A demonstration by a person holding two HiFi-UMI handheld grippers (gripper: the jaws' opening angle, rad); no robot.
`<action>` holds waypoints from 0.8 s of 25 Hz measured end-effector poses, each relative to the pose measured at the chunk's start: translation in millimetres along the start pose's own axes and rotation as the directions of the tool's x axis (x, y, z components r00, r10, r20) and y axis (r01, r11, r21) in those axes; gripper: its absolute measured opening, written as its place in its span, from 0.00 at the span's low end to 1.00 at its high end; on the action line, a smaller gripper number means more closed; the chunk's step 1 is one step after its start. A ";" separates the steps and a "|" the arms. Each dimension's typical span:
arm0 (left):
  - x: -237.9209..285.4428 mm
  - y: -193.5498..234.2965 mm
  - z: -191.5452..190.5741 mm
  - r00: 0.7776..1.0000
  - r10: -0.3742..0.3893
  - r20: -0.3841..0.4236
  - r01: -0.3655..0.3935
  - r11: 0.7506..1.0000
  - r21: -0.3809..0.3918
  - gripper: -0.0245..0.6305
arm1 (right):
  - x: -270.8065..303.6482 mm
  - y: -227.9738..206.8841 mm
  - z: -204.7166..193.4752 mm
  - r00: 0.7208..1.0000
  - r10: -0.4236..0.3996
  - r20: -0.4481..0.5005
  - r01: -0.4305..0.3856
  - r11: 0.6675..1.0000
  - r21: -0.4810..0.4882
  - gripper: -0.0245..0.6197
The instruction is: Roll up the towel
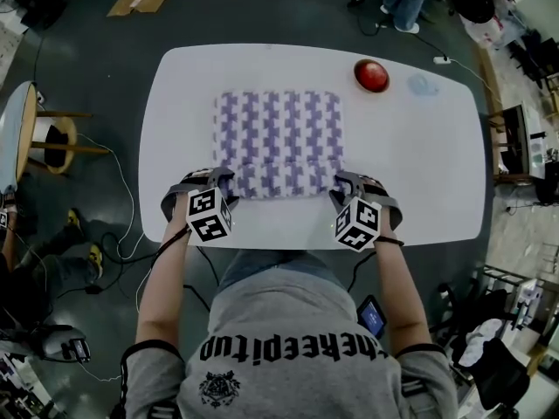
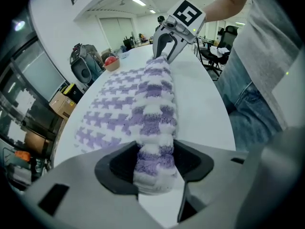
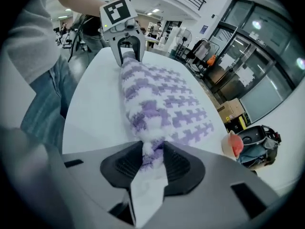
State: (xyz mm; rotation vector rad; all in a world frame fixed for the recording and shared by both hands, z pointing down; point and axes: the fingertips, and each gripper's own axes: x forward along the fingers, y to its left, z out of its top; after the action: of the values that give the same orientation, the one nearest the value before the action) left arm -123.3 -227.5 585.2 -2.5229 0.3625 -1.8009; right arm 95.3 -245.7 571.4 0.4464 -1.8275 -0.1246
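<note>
A purple-and-white patterned towel (image 1: 278, 129) lies flat on the white table (image 1: 419, 164), with its near edge rolled into a thick roll (image 1: 278, 184). My left gripper (image 1: 216, 179) is at the roll's left end. In the left gripper view the jaws (image 2: 155, 165) stand wide around that end of the roll (image 2: 155, 128), which is not squeezed. My right gripper (image 1: 344, 182) is at the right end. In the right gripper view its pads (image 3: 153, 160) pinch the narrowed tip of the towel (image 3: 145, 104). Each gripper shows in the other's view, the right gripper (image 2: 167, 49) and the left gripper (image 3: 128, 51).
A red round object (image 1: 371, 75) sits at the table's far right, beyond the towel. A wooden stool (image 1: 39, 138) stands left of the table, cables run over the floor, and a person's legs (image 1: 406, 3) show at the back. My body is at the near edge.
</note>
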 end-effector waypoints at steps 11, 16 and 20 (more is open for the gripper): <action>-14.9 -11.8 15.5 0.992 -0.128 0.016 0.127 0.991 0.046 0.29 | -20.7 11.4 -10.8 0.990 0.139 -0.007 -0.139 0.988 0.064 0.15; -28.6 -2.2 16.9 0.977 -0.214 0.026 0.212 0.976 0.055 0.29 | -30.0 6.1 -2.4 0.972 0.236 -0.004 -0.234 0.966 0.108 0.16; -26.8 -30.8 5.9 0.977 -0.210 0.040 0.208 0.977 0.044 0.30 | -31.1 32.9 -3.0 0.975 0.219 0.021 -0.220 0.964 0.146 0.16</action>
State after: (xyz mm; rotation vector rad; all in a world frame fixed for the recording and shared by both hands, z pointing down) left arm -120.6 -192.9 562.9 -2.6561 0.0602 -1.7926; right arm 97.7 -203.7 554.5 0.3433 -1.8846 0.1636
